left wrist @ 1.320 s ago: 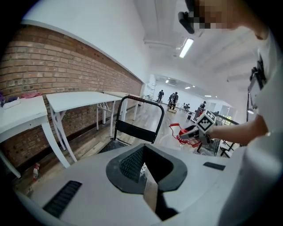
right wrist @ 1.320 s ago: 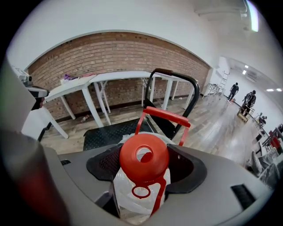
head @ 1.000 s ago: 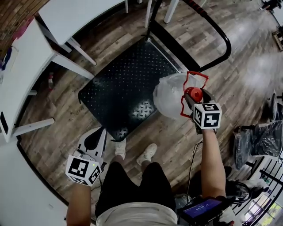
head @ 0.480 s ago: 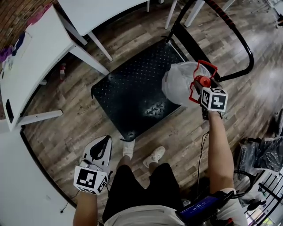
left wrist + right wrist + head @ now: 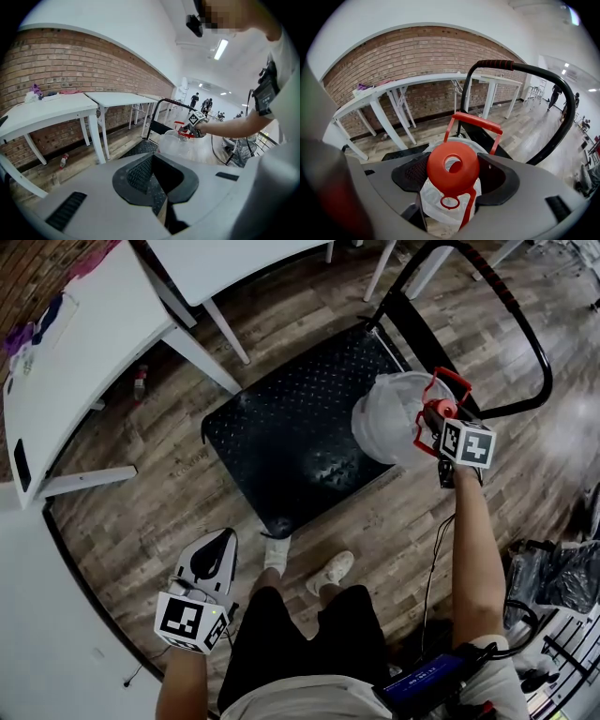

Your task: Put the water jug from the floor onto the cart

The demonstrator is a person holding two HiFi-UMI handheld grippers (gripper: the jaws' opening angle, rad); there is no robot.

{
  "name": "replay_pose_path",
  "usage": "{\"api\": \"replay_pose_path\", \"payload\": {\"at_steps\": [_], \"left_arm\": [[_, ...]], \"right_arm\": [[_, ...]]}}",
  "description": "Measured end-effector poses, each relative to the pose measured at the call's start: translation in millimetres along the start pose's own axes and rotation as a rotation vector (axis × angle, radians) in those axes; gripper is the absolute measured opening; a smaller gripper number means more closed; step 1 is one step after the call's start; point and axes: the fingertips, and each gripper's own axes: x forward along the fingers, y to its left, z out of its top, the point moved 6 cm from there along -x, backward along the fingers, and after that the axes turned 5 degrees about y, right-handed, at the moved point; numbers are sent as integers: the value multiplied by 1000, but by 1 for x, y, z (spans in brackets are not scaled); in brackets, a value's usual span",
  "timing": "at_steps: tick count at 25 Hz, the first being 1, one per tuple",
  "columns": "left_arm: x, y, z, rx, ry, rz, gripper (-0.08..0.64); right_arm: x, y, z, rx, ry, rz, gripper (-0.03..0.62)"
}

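Observation:
The water jug (image 5: 386, 418) is clear plastic with a red cap (image 5: 452, 166) and a red carry handle (image 5: 477, 121). It hangs in the air over the right edge of the black studded cart deck (image 5: 291, 427), close to the cart's black push handle (image 5: 514, 320). My right gripper (image 5: 437, 420) is shut on the jug's neck just below the cap, one jaw pad on each side. My left gripper (image 5: 214, 554) hangs low at my left side above the wood floor, shut and holding nothing. The jug (image 5: 176, 143) also appears far ahead in the left gripper view.
White tables (image 5: 84, 343) stand along the brick wall to the left of the cart and beyond it. A small bottle (image 5: 141, 382) lies on the floor under one. My shoes (image 5: 277, 554) stand just in front of the cart. Black chairs (image 5: 562, 568) crowd the right.
My right gripper has carried the jug farther from me and to the right, toward the cart's push handle. The left gripper has hardly moved.

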Motion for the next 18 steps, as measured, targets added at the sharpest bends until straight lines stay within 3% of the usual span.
{"api": "replay_pose_path", "payload": {"at_steps": [9,18], "left_arm": [[-13,16,-1,-45,-34,0,2],[-18,9,29,0,-97,-89,2]], "right_arm": [[-35,1,24,-18,-112,-59,313],[-204,40,54,20,-464,-87,313]]}}
